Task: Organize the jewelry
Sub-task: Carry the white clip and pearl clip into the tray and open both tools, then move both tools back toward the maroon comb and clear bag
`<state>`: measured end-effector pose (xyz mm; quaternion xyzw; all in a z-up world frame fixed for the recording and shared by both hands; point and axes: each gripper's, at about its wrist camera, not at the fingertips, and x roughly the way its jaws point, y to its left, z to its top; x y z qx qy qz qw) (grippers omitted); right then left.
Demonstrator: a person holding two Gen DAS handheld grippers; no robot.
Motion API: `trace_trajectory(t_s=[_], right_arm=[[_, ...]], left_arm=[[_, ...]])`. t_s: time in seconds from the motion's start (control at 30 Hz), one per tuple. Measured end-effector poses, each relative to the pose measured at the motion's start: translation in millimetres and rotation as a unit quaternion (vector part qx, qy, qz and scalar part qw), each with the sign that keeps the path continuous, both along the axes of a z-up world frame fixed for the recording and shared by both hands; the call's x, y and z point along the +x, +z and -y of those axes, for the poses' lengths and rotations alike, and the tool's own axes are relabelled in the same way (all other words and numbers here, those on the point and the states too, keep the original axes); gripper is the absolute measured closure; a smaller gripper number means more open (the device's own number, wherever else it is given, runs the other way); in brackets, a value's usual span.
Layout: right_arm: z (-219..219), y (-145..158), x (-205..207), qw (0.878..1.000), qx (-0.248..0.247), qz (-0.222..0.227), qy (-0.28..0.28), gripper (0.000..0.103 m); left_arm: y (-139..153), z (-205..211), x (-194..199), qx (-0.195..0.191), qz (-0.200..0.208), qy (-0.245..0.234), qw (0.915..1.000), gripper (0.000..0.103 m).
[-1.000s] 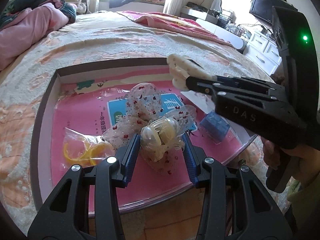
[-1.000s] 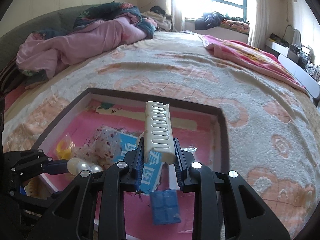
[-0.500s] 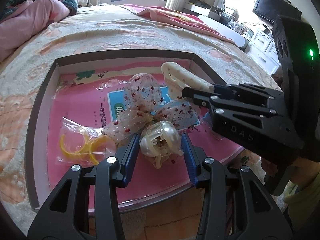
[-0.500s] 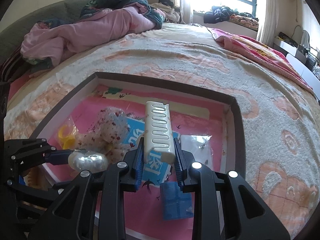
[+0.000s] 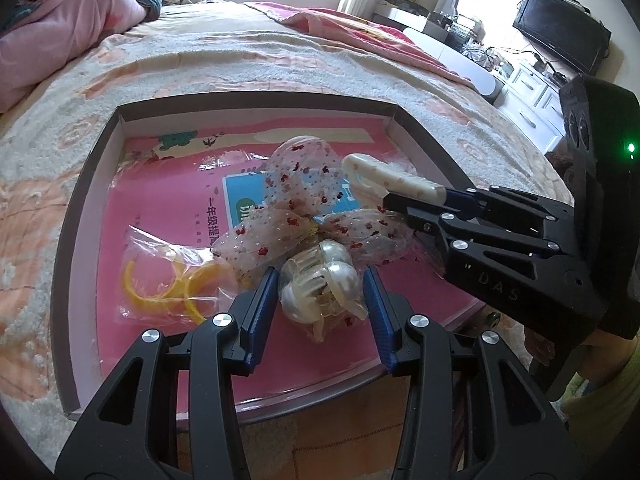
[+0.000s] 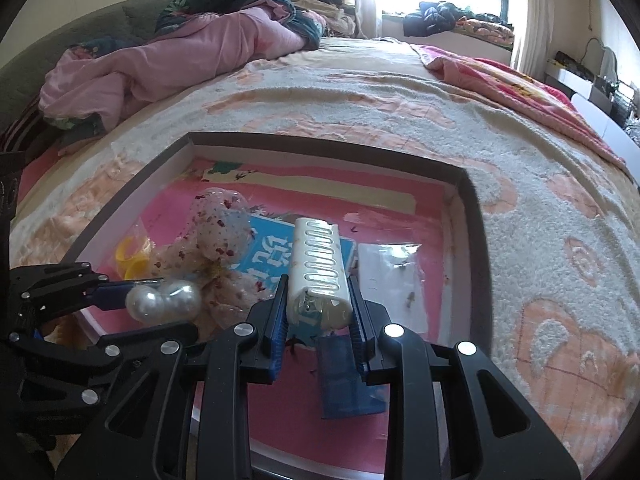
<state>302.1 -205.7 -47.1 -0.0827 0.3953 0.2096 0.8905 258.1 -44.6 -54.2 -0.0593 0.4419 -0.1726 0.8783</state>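
The right gripper (image 5: 432,194) carries raised letters "DAS" on its black body. On the pink booklet (image 5: 168,204) lining the tray, Chinese print reads "一年级"; its remaining characters are covered or blurred.

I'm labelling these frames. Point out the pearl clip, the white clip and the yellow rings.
pearl clip (image 5: 320,288), left wrist view, its teeth
white clip (image 6: 318,258), right wrist view, slotted top
yellow rings (image 5: 160,288), left wrist view, bagged hoops

Left gripper (image 5: 320,292): lower centre of its own view, blue-padded fingers (image 5: 260,312) clamped on an object, angled forward and down.
Right gripper (image 6: 318,308): lower centre of its own view, jaws closed narrowly on an object; enters the left view from the right edge, pointing left.
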Motion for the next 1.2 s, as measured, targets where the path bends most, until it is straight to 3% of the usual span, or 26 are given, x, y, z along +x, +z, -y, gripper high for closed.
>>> trace_trajectory(t_s=[0.1,0.3,0.6,0.63,0.77,1.03,1.2], right_arm=[[4.3,2.4,-2.5,1.000,0.012,0.001,-0.006,0.068],[11.4,12.6,-12.5,0.999,0.027,0.017,-0.015,0.059],[21.4,19.8,-35.1,0.998,0.030,0.040,-0.039,0.038],[23.9,21.6,-37.4,0.998,0.033,0.043,-0.043,0.036],[34.4,29.3,-44.1,0.996,0.039,0.058,-0.060,0.031],[54.2,47.9,-64.7,0.991,0.060,0.082,-0.088,0.022],[62.5,57.8,-82.9,0.988,0.060,0.098,-0.099,0.018]], left_arm=[[-1.1,-1.0,0.0,0.000,-0.003,0.001,1.0000,0.064],[0.0,-0.9,-1.4,0.001,-0.003,0.003,1.0000,0.059],[8.9,-7.9,-6.9,-0.002,0.005,0.012,0.9999,0.040],[10.2,-8.3,-6.7,-0.003,0.005,0.014,0.9999,0.033],[18.8,-12.3,-10.0,0.002,0.018,0.023,0.9996,0.029],[45.2,-24.3,-24.0,0.001,0.062,0.049,0.9969,0.012],[51.6,-34.8,-34.5,-0.010,0.073,0.066,0.9951,0.011]])
